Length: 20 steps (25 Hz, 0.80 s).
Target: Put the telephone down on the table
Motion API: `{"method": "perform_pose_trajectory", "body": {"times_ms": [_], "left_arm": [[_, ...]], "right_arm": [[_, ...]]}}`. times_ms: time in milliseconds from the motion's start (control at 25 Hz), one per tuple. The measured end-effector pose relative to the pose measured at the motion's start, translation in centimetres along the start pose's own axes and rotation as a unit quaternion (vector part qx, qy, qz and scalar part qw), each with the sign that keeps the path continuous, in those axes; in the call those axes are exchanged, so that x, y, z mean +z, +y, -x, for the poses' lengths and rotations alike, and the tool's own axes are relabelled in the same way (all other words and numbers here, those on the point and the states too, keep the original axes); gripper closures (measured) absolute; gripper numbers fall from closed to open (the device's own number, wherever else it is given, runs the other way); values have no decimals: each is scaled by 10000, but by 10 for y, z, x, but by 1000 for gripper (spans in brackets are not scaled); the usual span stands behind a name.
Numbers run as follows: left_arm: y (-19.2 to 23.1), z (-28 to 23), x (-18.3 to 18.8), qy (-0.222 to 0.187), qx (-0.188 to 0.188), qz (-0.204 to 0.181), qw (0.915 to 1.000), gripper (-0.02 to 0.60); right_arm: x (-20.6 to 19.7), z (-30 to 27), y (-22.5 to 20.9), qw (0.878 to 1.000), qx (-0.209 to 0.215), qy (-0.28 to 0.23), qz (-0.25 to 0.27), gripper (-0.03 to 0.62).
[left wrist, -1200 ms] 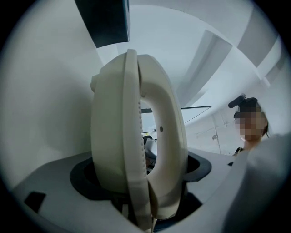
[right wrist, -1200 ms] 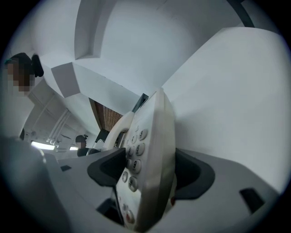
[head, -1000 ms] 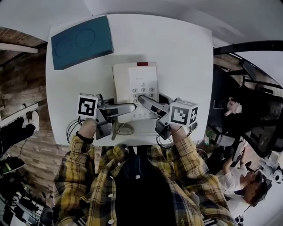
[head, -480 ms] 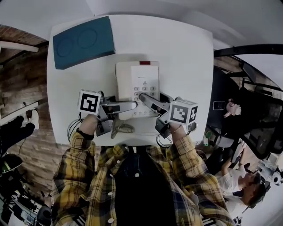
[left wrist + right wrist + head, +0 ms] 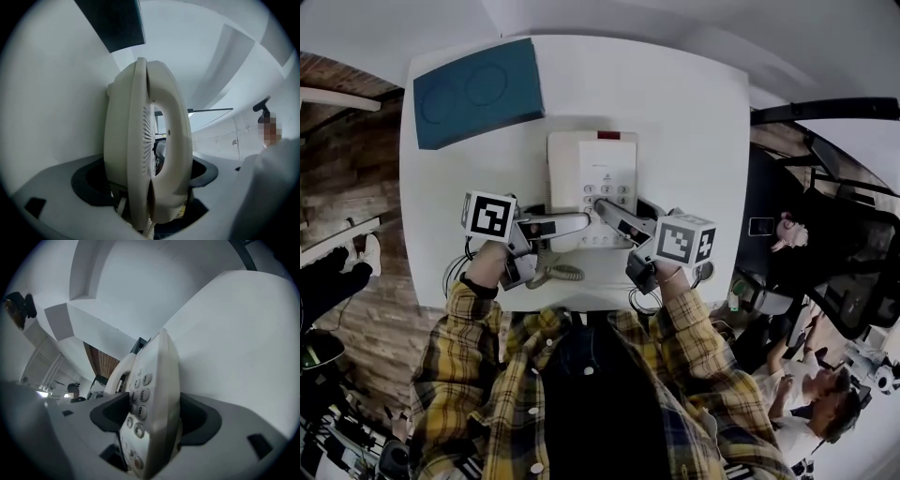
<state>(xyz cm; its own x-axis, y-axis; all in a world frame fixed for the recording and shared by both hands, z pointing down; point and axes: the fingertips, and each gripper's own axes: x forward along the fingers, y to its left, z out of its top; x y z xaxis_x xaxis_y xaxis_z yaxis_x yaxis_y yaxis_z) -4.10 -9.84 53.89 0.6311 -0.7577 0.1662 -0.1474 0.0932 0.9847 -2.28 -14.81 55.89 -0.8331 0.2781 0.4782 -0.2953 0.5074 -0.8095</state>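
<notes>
Cream plastic, smooth and a little glossy: that is the telephone (image 5: 591,183), a rounded rectangular desk set lying over the middle of the white table (image 5: 694,122). We see it flat-on from the head view, with a grey keypad (image 5: 609,195) low on its face and a small red strip (image 5: 602,135) at its 12 o'clock edge. Whether its base actually touches the tabletop, we cannot tell.

Both tools are on it. The left gripper (image 5: 577,225) comes in from 8 o'clock, and its own view shows the dark padded jaws clamped tight on the phone's handset side. There the curved handset (image 5: 176,136) arches over a finely ribbed grille (image 5: 149,136), the whole shell standing edge-on between the pads. The right gripper (image 5: 605,206) reaches in from 4 o'clock, and its jaws are closed on the keypad side. In its view we see round, raised number buttons (image 5: 139,404) running down the face, and a thin, slab-like edge pinched between the black pads.

At 7 o'clock from the phone a pale coiled cord (image 5: 558,274) loops on the table near its front edge. Up at 10 o'clock, well apart, lies a flat teal block (image 5: 476,89) with two faint circles pressed into its matte top. Below, yellow plaid sleeves (image 5: 464,328) lead up to the grippers.
</notes>
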Motion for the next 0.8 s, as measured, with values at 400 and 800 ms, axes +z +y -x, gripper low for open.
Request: {"method": "perform_pose_trajectory", "body": {"times_ms": [400,800], "left_arm": [[1,10,3,-294,379,-71,9988,161],[8,18,7,-650,660,30,9957,163]], "right_arm": [[-2,-3,3,9998,-154,23,79,295],[-4,-4,3,9989,-408,200,119,290]]}}
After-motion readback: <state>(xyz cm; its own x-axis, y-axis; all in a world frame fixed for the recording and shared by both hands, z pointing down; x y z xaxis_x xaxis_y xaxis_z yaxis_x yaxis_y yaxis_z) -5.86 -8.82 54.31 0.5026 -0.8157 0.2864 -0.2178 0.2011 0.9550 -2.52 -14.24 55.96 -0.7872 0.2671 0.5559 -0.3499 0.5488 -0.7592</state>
